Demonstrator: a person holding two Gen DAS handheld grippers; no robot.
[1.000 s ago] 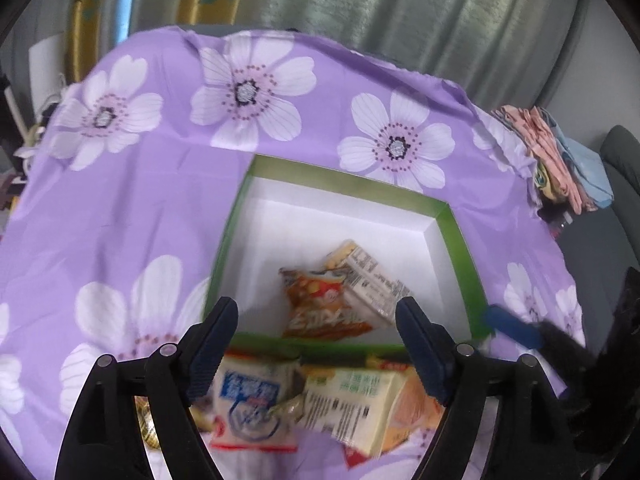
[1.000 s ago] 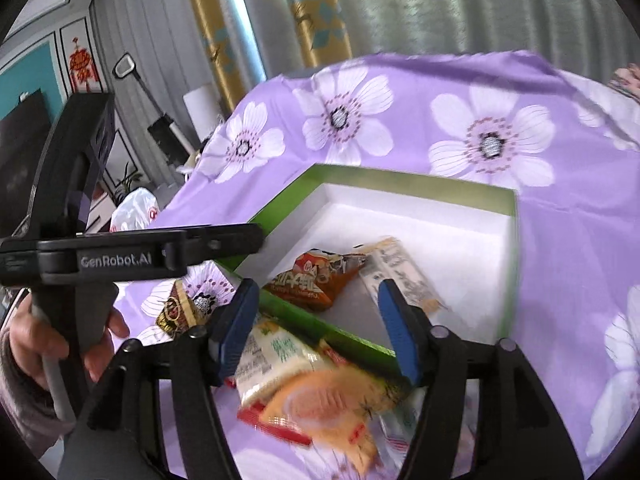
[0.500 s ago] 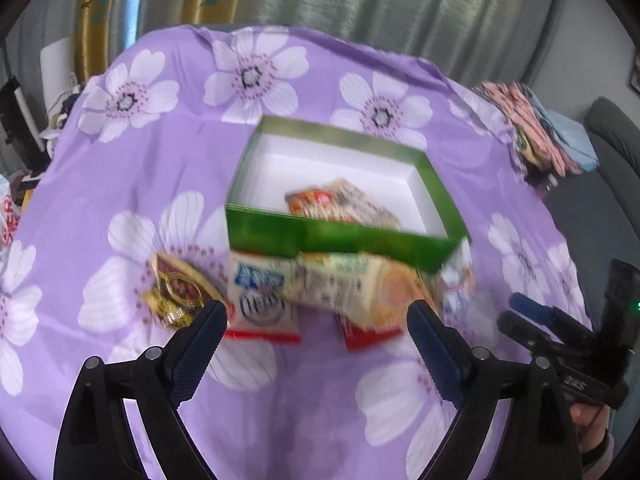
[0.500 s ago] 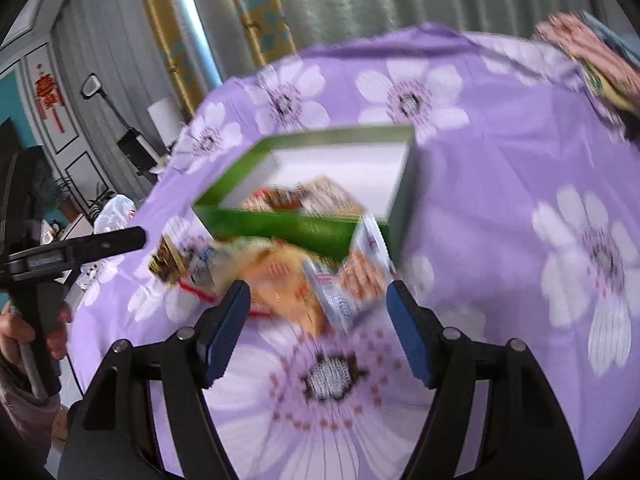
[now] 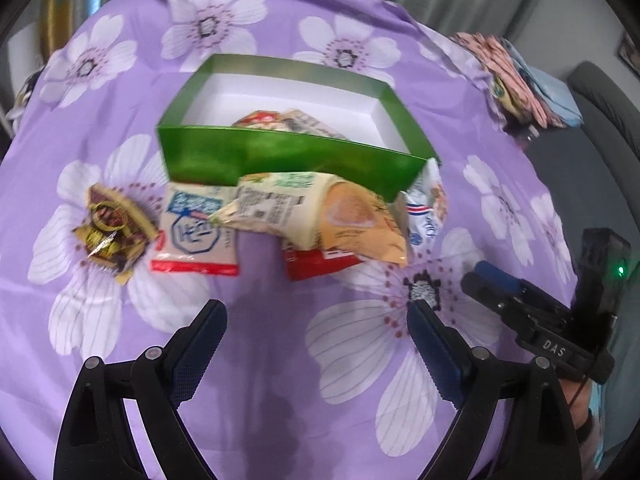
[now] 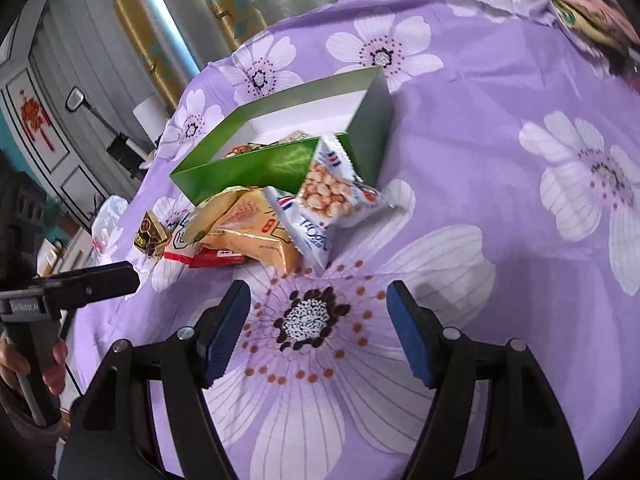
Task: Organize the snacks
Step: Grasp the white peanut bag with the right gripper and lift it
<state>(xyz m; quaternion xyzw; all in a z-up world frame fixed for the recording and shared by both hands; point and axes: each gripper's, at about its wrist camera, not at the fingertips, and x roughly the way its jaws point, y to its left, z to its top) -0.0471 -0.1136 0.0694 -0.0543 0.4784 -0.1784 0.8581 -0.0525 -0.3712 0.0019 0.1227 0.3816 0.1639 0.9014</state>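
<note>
snack packets point(image 5: 320, 212) lie in a heap on the purple flowered table point(image 5: 280, 380), touching the near wall of the green box point(image 5: 280, 156) that holds two more packets, while the left tongs point(image 5: 316, 344) and the right tongs point(image 6: 320, 332) both hang released and empty above the cloth.

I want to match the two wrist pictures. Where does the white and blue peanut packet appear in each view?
Left wrist: the peanut packet stands at right of centre, seen edge-on, against the right front corner of the green box.
Right wrist: the packet is at upper centre, its printed face showing, leaning on the same corner of the box.
Shared landmark: the green box.
</note>
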